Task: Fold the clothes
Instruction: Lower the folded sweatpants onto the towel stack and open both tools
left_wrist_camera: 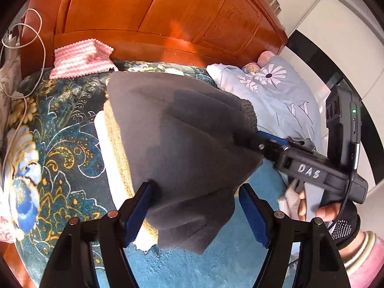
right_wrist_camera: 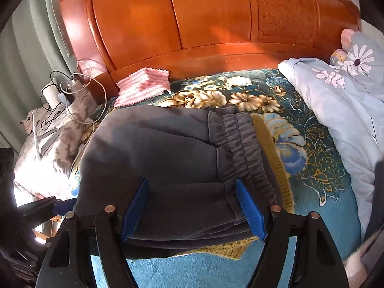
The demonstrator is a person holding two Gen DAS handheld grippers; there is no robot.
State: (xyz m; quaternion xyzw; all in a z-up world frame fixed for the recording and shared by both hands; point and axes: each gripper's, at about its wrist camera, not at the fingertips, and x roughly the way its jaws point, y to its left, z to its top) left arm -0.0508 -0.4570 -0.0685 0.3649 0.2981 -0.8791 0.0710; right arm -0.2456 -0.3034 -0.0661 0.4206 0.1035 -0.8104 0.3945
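Observation:
Folded dark grey sweatpants lie on top of a stack of folded clothes, a mustard knit and a white piece, on the bed. My left gripper is open, its blue pads either side of the pants' near corner. My right gripper is open around the pants by the elastic waistband; it also shows in the left wrist view at the pants' right edge. The mustard knit sticks out beneath.
The bed has a teal floral blanket and an orange wooden headboard. A pink-and-white striped cloth lies by the headboard. A light blue flowered quilt is heaped on the right. White cables lie on the left.

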